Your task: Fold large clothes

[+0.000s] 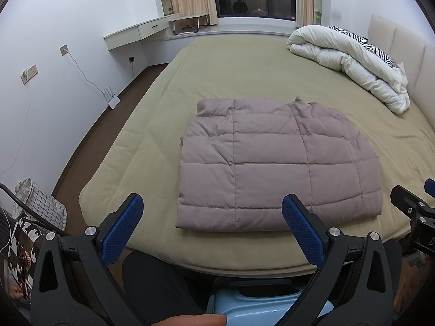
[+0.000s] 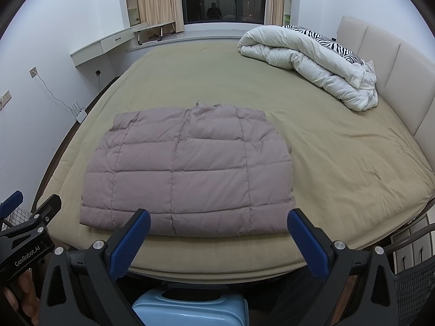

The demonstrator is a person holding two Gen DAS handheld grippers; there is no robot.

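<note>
A mauve quilted puffer jacket [image 1: 274, 163] lies folded into a neat rectangle on the olive bed sheet [image 1: 231, 68], near the bed's front edge. It also shows in the right wrist view [image 2: 187, 174]. My left gripper [image 1: 212, 206] is open and empty, held back over the bed's front edge, just short of the jacket. My right gripper [image 2: 218, 221] is open and empty too, beside the left one, also at the jacket's near edge. Each gripper shows at the side of the other's view.
A rolled white duvet [image 1: 350, 62] with a zebra-print pillow lies at the far right by the beige headboard [image 2: 386, 59]. A pale blue suitcase [image 2: 190, 309] stands below the bed's front edge. A router [image 1: 112, 100] sits on the floor at left. A mesh chair [image 2: 413, 285] is at right.
</note>
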